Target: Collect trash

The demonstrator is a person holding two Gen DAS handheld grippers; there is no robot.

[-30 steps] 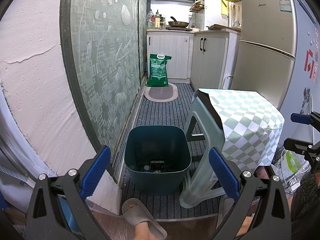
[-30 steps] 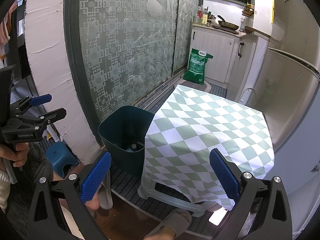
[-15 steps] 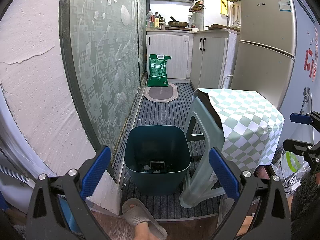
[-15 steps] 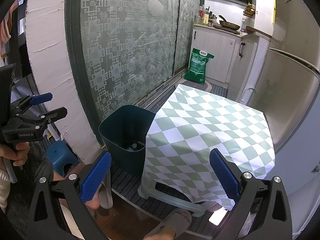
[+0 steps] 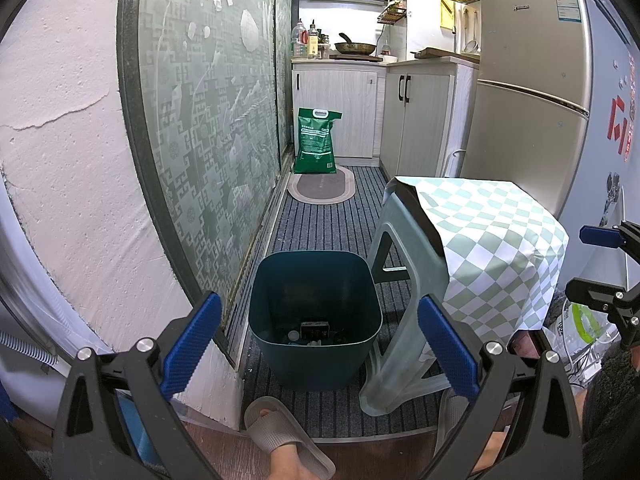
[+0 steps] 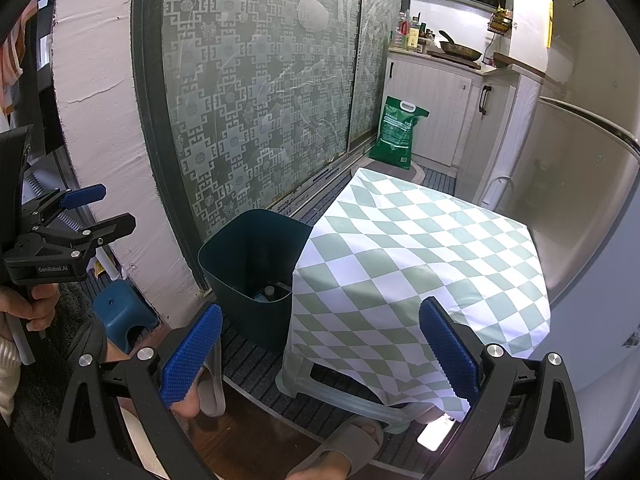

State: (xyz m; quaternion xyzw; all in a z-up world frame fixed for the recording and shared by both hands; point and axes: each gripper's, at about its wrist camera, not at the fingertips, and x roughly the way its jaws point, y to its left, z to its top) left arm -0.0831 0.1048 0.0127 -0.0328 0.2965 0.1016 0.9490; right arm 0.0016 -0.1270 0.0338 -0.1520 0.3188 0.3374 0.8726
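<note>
Left gripper (image 5: 318,344) and right gripper (image 6: 320,350): both spread wide, empty, blue pads knurled. Smooth dark-teal plastic bin (image 5: 315,316), square with rounded corners, stands on ribbed grey matting, at 9 o'clock of checked-cloth stool (image 6: 416,264). Inside the bin: trash (image 5: 314,330), a small dark box and pale scraps.

home kitchen | fridge (image 5: 532,92) | cabinets (image 5: 416,116) | pan (image 5: 355,46) on counter

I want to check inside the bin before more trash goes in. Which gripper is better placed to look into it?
Left. The left gripper points straight at the open bin, and its camera shows the items at the bottom. The right gripper faces the checked cloth, which hides part of the bin's opening. Both are open and empty.
</note>
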